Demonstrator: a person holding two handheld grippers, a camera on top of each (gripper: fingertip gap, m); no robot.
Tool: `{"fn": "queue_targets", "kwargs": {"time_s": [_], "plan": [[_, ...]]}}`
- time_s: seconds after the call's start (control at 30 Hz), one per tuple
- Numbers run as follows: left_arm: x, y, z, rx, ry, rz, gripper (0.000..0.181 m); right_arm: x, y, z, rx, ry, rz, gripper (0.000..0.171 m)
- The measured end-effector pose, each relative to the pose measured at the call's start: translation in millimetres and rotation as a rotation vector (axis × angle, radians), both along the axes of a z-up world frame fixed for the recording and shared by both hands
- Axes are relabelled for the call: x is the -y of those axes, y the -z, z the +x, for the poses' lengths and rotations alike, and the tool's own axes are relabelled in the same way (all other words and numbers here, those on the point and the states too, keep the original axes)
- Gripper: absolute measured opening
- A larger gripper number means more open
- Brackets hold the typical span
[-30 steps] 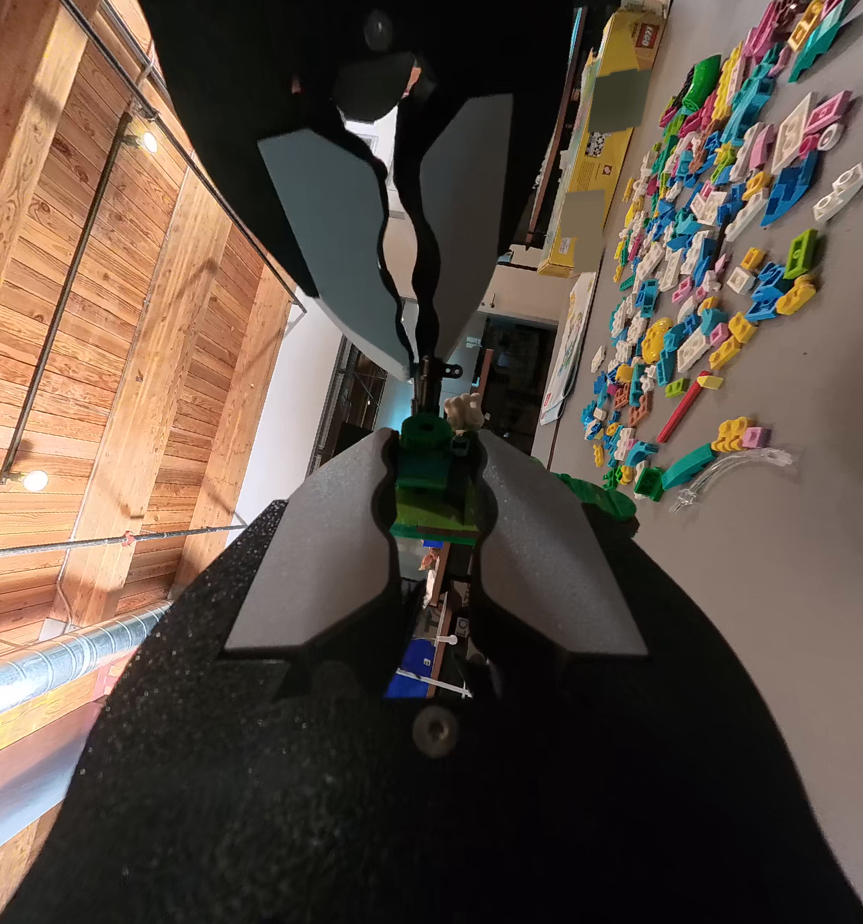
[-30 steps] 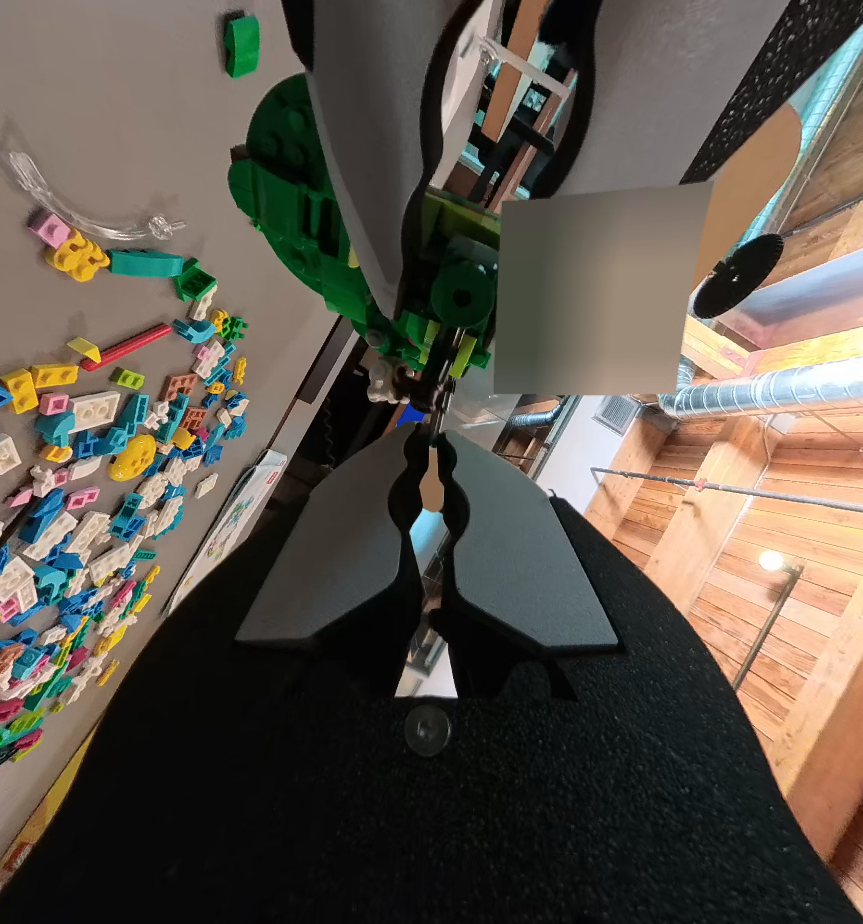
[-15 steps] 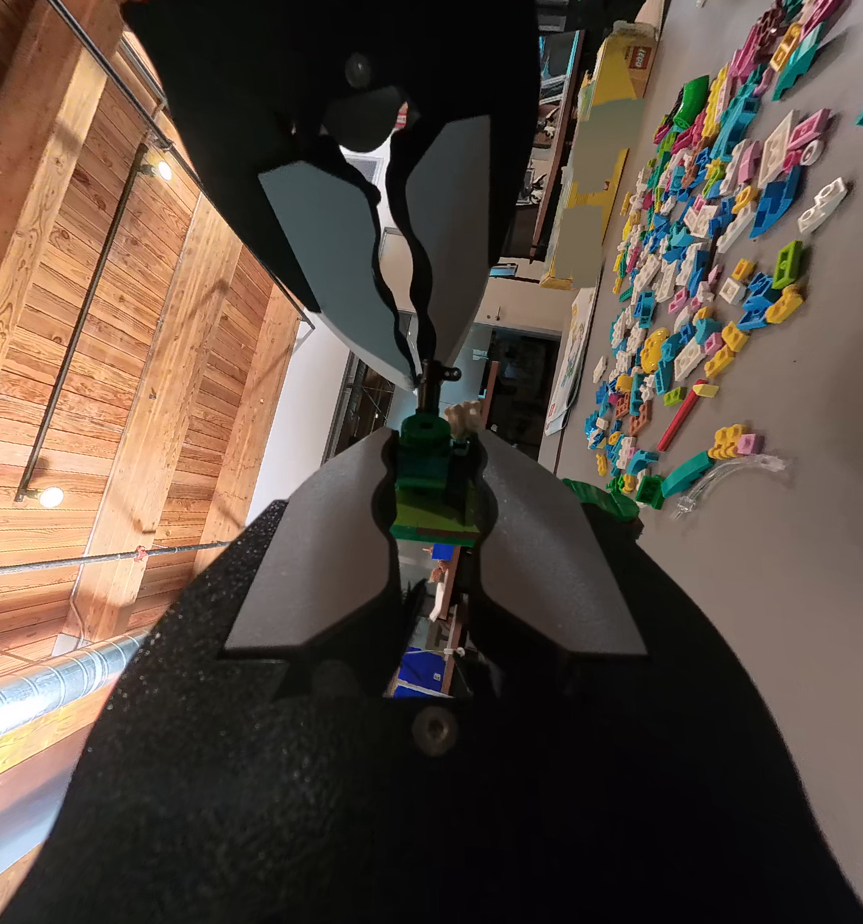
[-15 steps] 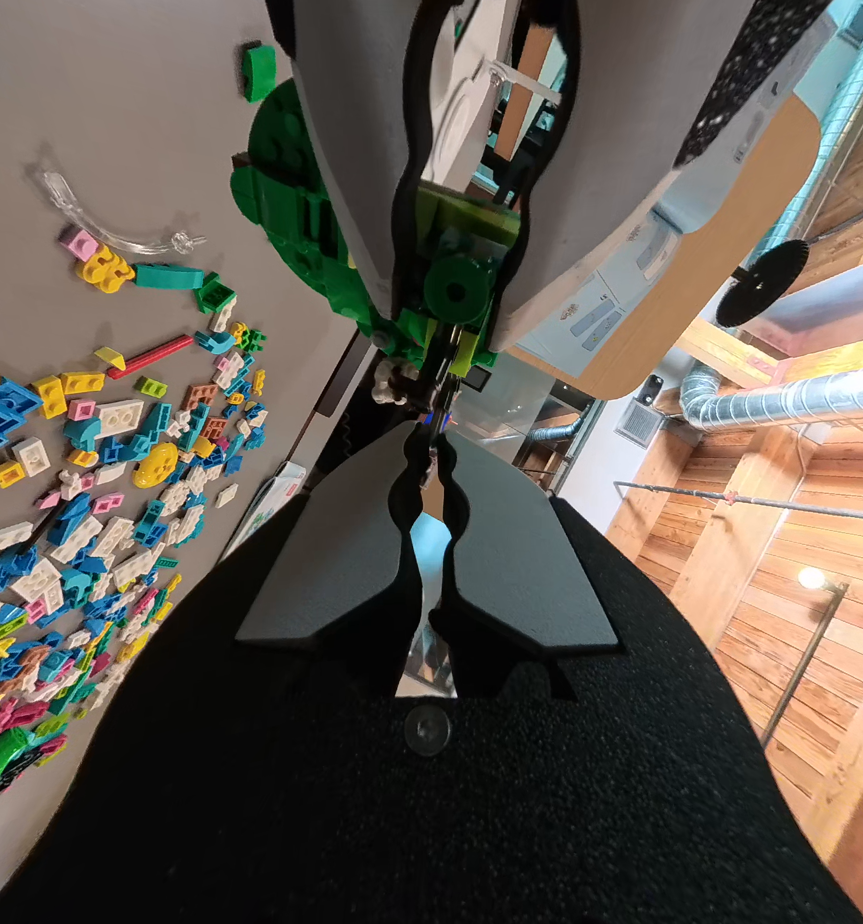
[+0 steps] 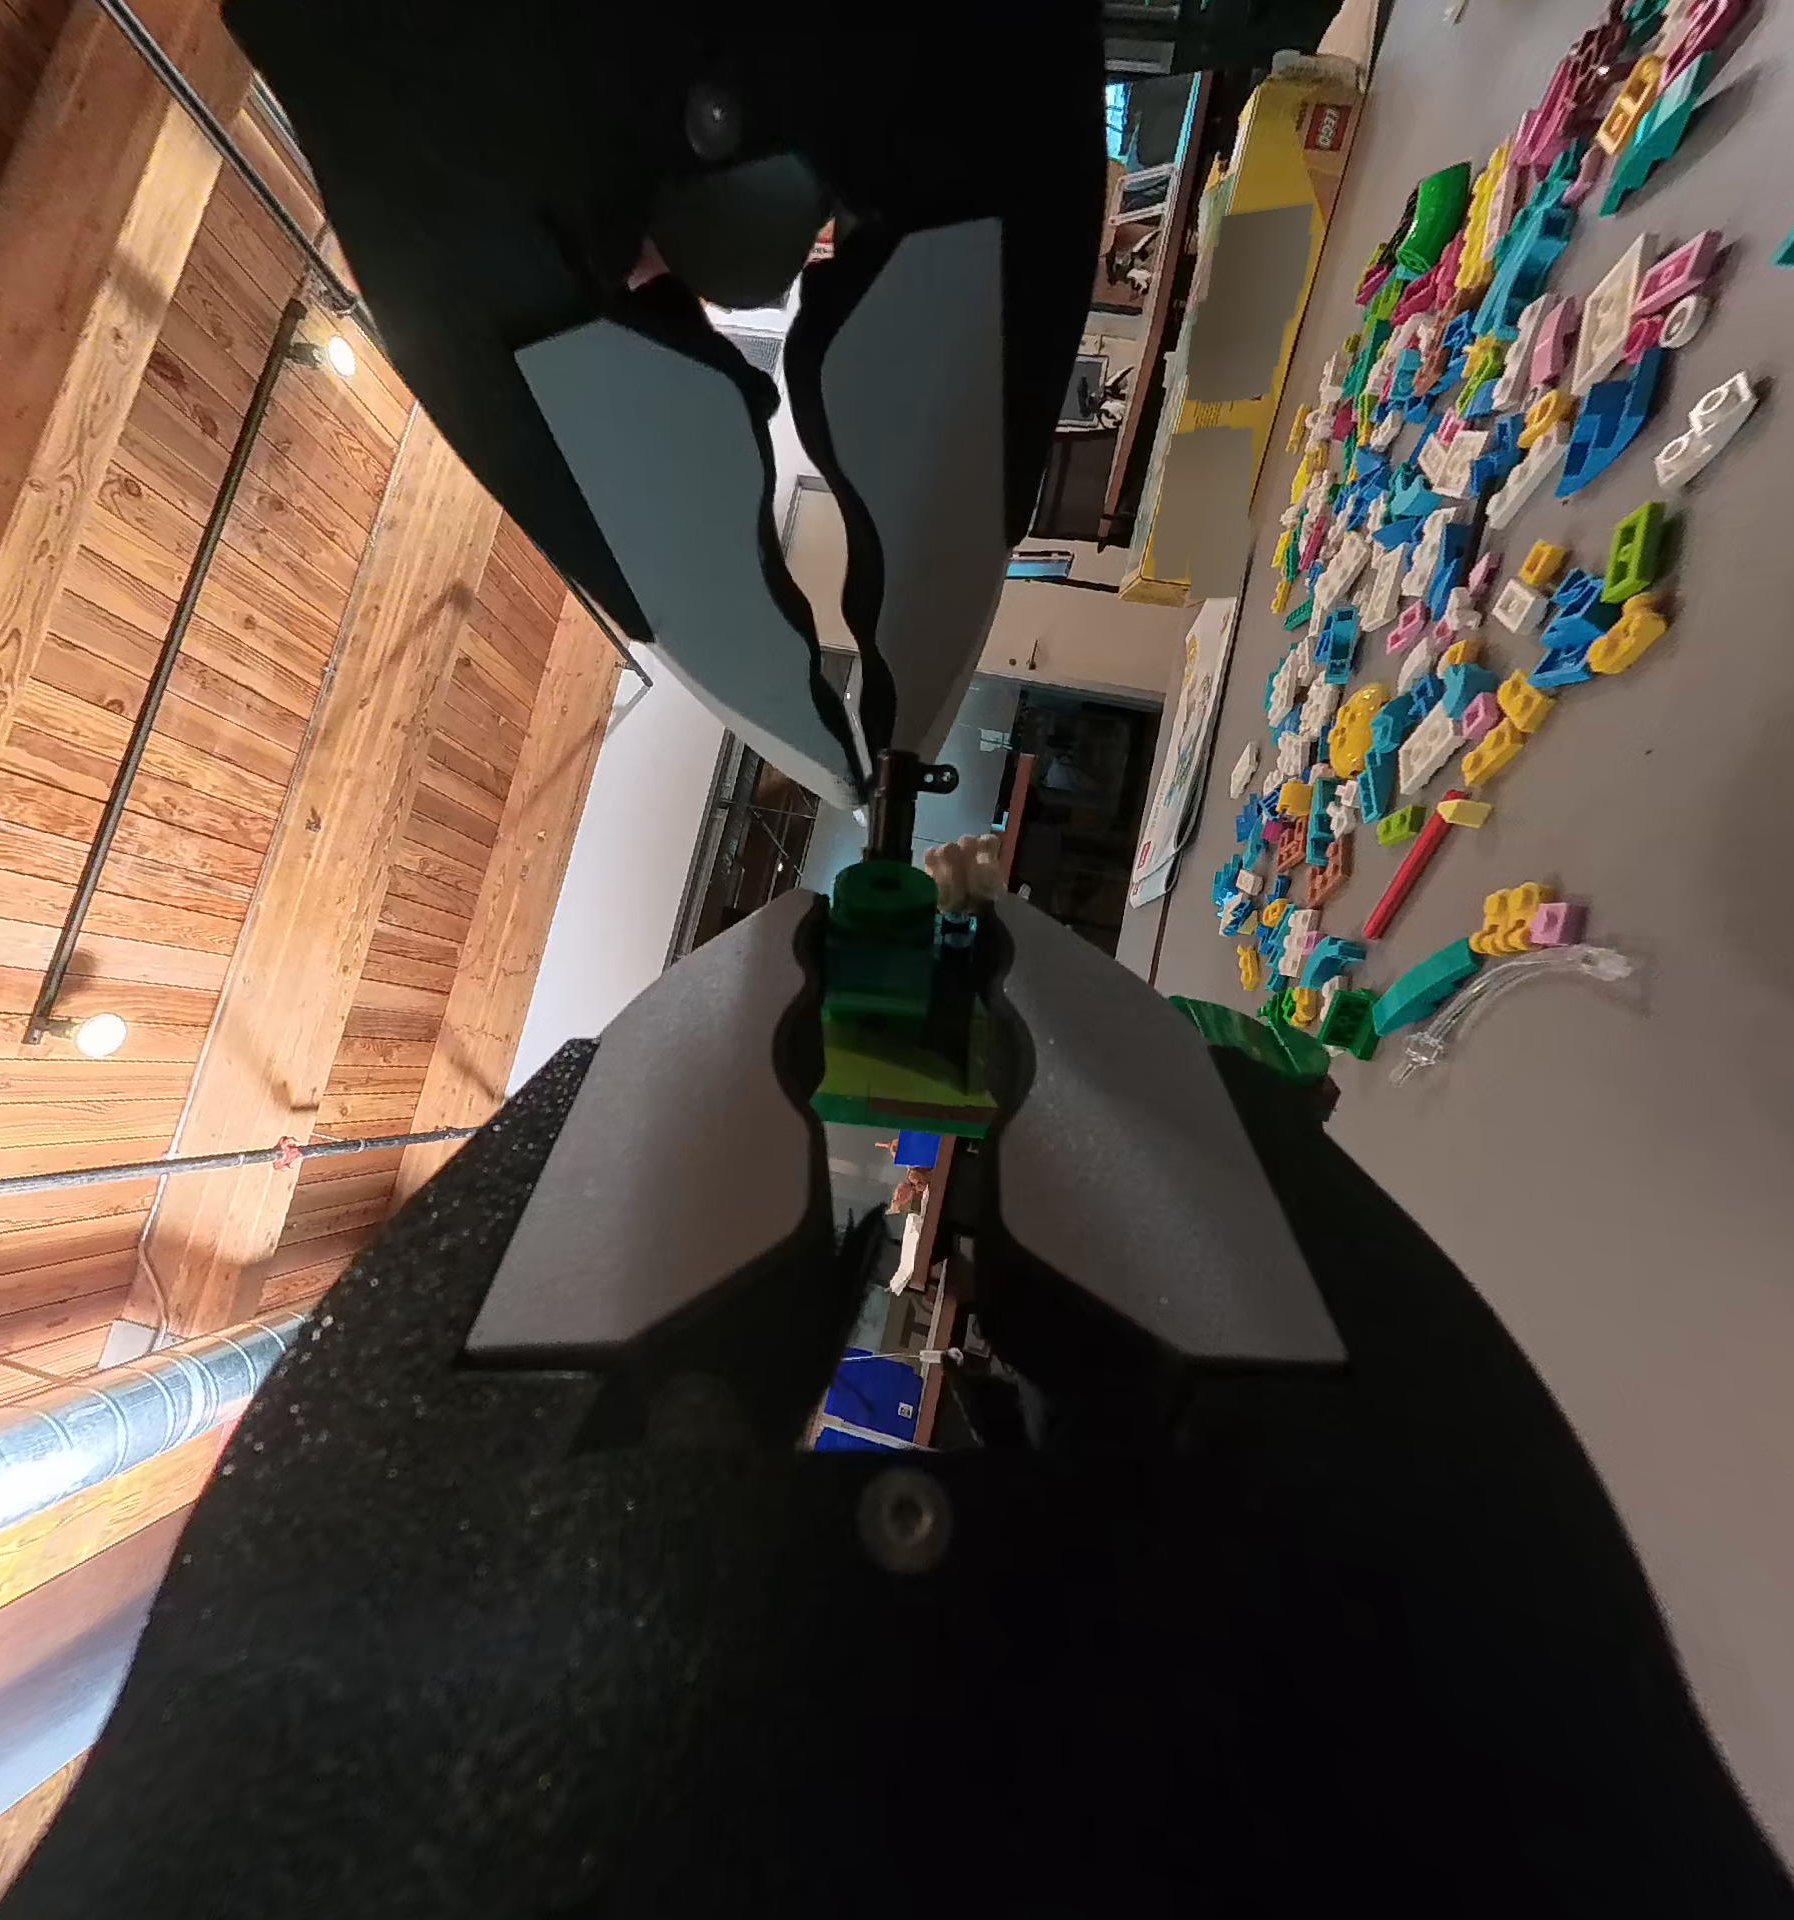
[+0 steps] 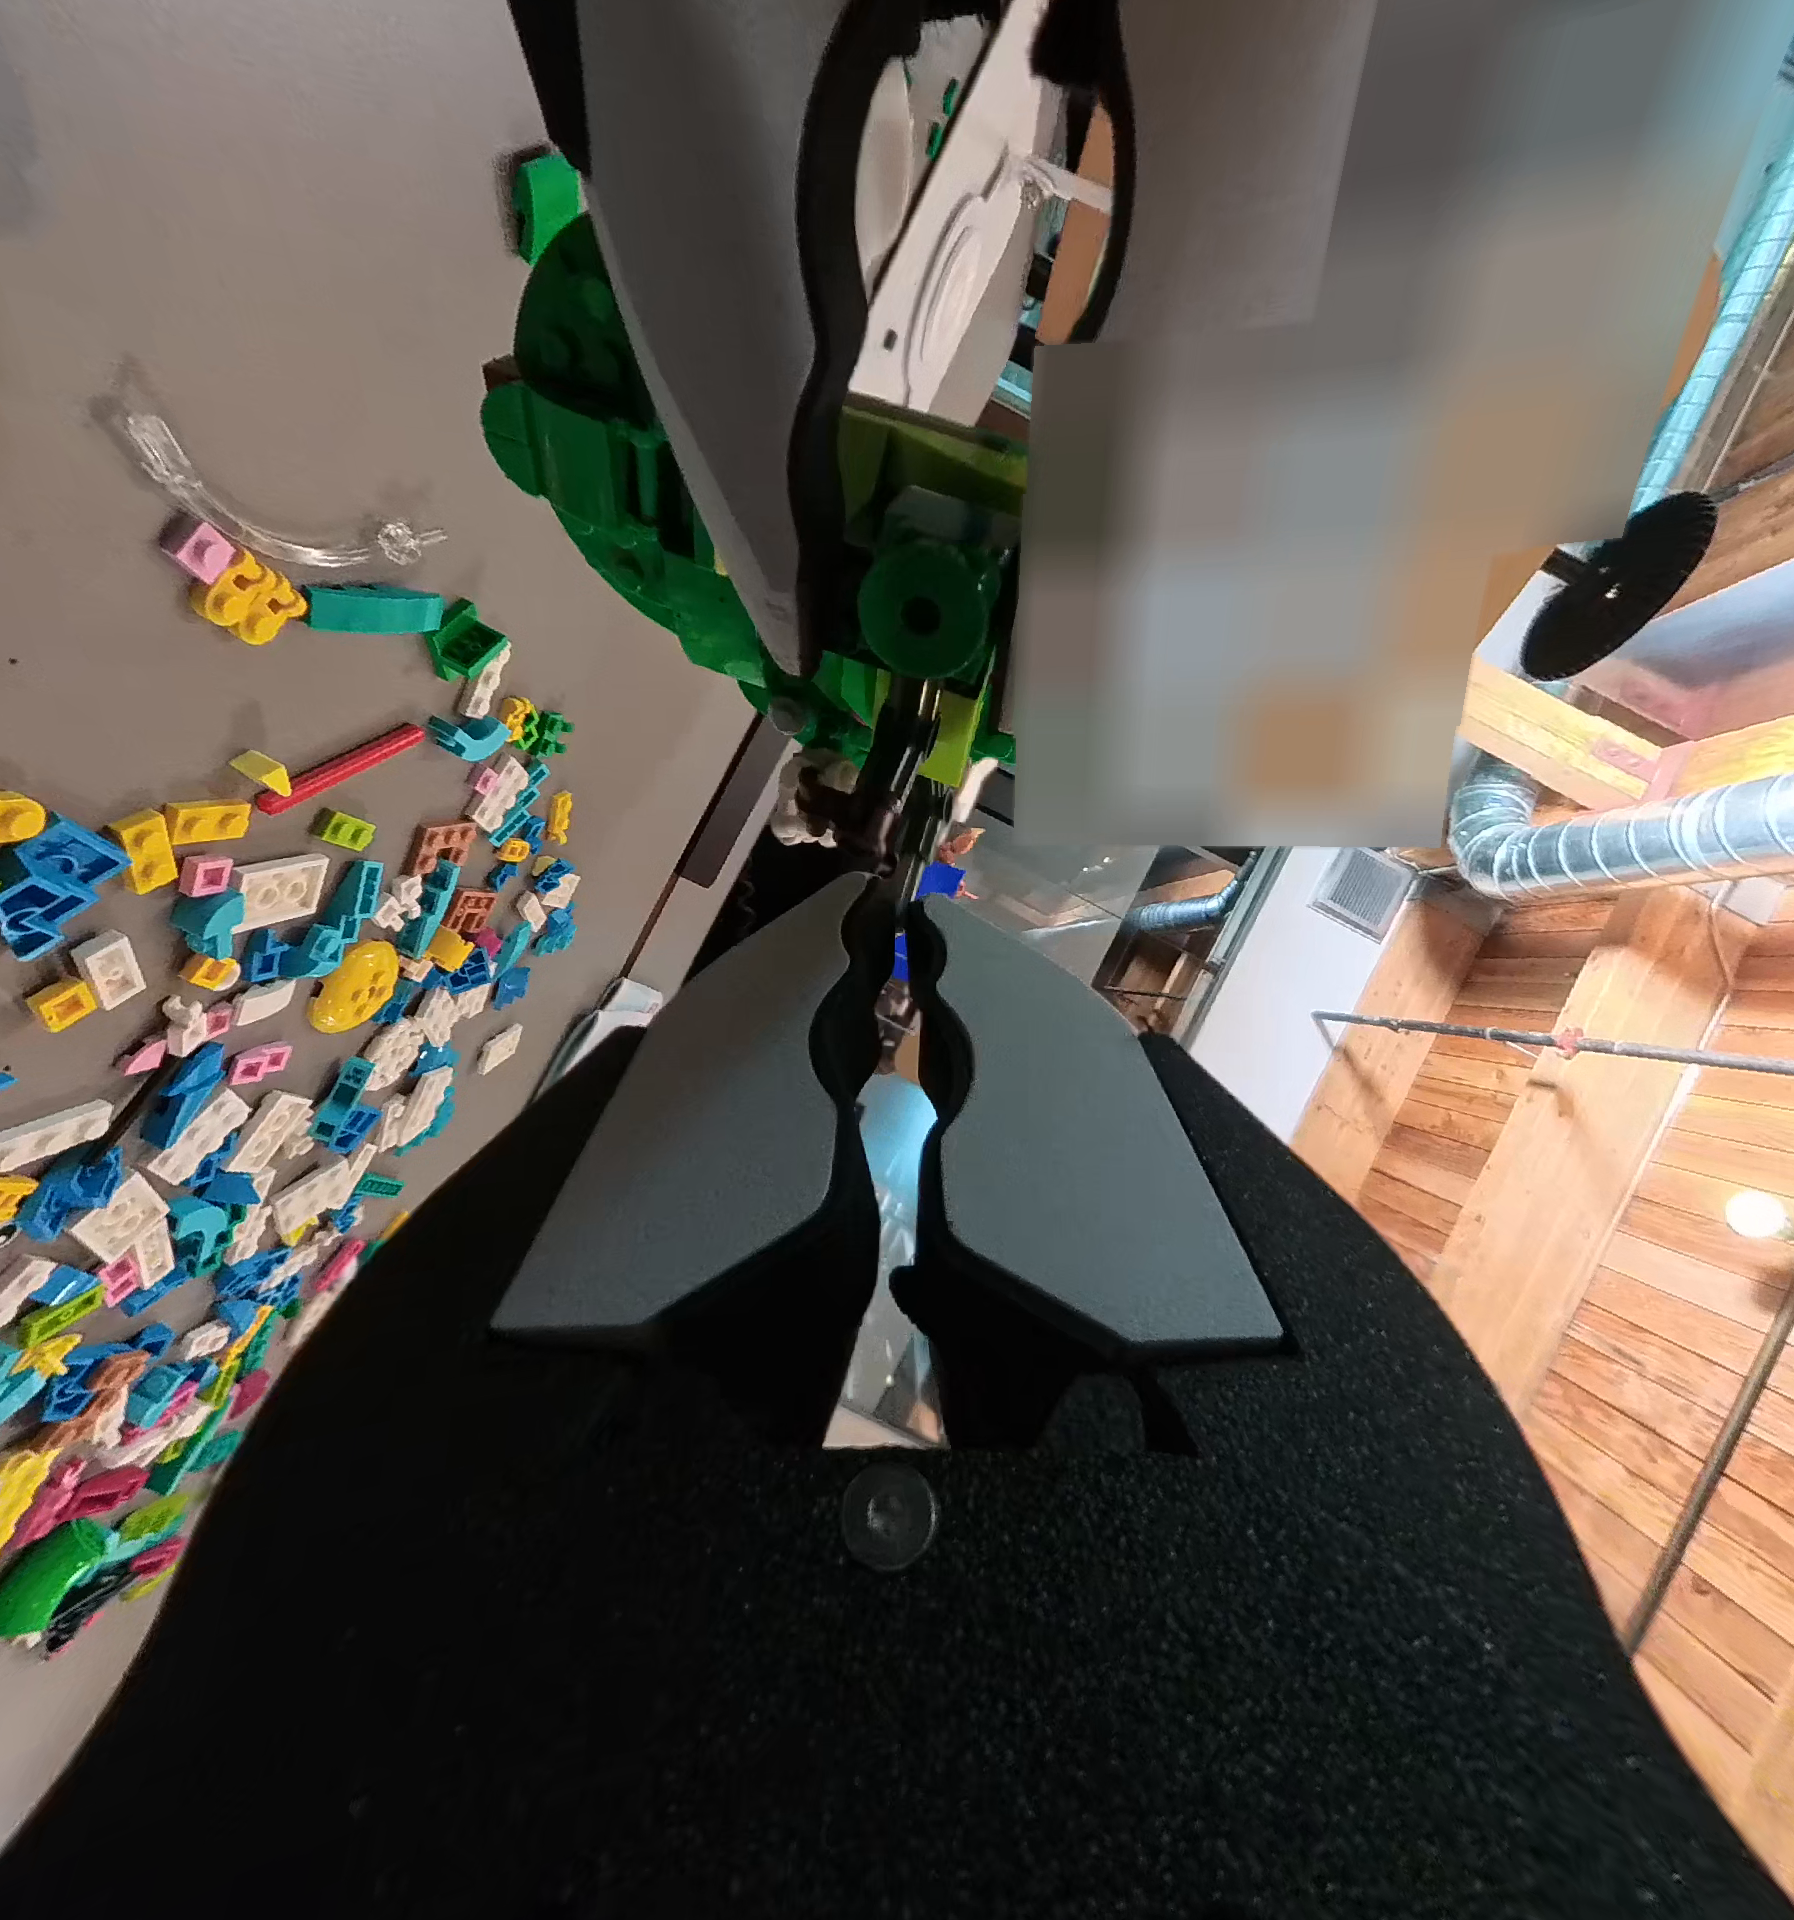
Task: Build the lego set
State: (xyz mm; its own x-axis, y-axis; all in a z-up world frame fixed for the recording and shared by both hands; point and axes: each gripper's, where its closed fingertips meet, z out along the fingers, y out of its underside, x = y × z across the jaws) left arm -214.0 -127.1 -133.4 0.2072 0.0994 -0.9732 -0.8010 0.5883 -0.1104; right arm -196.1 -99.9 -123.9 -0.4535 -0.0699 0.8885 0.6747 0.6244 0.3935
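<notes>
Here, in the left wrist view, the left gripper (image 5: 898, 997) clamps a green lego assembly (image 5: 893, 1013) between its fingers, held above the grey table (image 5: 1651, 1195). A black rod piece (image 5: 891, 800) stands on the assembly's top, its upper end pinched by the right gripper (image 5: 877, 753). Loose bricks (image 5: 1444, 582) lie scattered beyond. In the right wrist view, the right gripper (image 6: 898, 909) is nearly closed on the thin black piece below the assembly (image 6: 919, 618); a clear curved piece (image 6: 249, 520) lies apart.

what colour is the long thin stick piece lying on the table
Red. The stick piece shows best in the right wrist view, beside a small yellow wedge.
</notes>
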Motion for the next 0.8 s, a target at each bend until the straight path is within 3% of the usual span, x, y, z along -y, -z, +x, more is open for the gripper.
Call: {"fn": "queue_targets", "kwargs": {"time_s": [0.8], "plan": [[0.7, -1.0, -0.7, 0.014, 0.009, -0.015, 0.026, -3.9, 4.6, 0.4, -0.021, 0.012, -0.075, 0.003]]}}
